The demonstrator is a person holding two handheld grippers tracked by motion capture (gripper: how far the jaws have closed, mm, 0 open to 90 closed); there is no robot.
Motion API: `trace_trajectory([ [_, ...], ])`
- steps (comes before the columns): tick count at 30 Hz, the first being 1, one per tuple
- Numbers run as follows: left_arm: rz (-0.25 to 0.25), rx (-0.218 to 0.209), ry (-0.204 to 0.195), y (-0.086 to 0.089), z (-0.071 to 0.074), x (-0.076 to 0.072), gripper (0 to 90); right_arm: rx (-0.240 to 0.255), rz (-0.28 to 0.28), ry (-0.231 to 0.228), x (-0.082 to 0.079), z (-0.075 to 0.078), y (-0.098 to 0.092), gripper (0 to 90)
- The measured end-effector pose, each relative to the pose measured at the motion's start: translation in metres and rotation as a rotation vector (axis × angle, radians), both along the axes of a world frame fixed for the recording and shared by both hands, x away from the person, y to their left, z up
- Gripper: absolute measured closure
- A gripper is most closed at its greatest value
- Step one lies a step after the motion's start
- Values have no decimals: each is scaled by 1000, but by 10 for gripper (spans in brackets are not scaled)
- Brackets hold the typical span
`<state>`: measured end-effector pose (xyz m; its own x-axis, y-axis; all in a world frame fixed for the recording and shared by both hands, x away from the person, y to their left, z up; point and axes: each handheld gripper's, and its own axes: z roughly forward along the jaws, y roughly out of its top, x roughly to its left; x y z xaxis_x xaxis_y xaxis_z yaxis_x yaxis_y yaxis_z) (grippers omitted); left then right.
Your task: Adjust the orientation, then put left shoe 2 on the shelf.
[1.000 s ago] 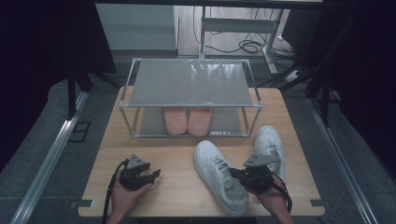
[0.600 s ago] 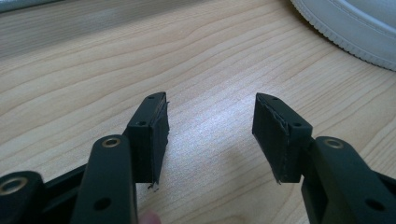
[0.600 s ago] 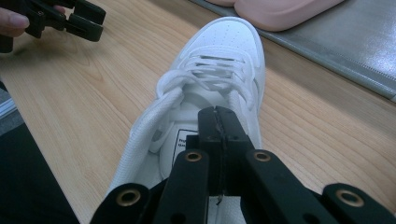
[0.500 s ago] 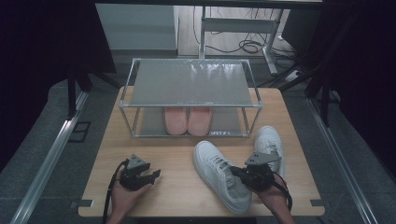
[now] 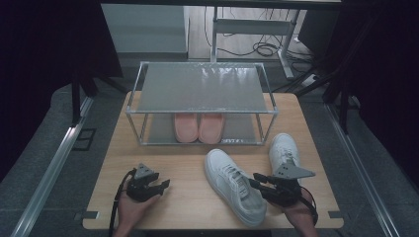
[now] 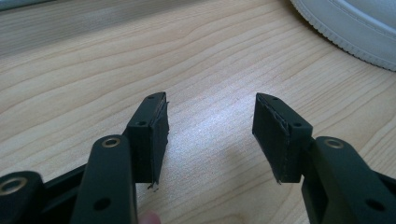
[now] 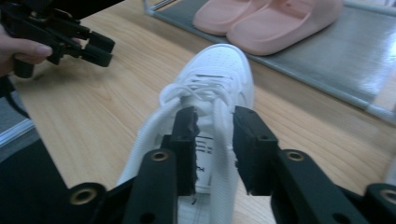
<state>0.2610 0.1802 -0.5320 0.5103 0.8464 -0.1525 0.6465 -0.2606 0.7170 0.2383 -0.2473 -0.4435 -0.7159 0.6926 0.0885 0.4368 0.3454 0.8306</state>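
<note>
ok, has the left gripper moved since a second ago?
No. The left gripper sits at the same spot on the table, below and left of the rack's front-left leg.

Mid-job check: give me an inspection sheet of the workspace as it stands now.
Surface: wooden table, bare around the left gripper.
Job's things: two white sneakers; near sneaker lies angled, far sneaker beside the rack.
Clutter: shoe rack with pink slippers on its lower shelf.
Grippers: left gripper open over bare wood; right gripper has just been opening, its jaws either side of the near sneaker's tongue, not pressing.
Cables: one trails from each gripper; more on the floor behind.
Surroundings: dark curtains, metal frame rails.
</note>
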Motion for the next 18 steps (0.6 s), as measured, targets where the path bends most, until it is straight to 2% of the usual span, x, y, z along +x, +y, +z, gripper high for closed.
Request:
trace_trajectory([
  [9, -5, -2, 0, 0, 0, -1, 463, -29, -1, -6, 0, -4, 4, 595],
  [18, -6, -4, 1, 0, 0, 0, 462, -50, -8, 3, 1, -10, 8, 572],
])
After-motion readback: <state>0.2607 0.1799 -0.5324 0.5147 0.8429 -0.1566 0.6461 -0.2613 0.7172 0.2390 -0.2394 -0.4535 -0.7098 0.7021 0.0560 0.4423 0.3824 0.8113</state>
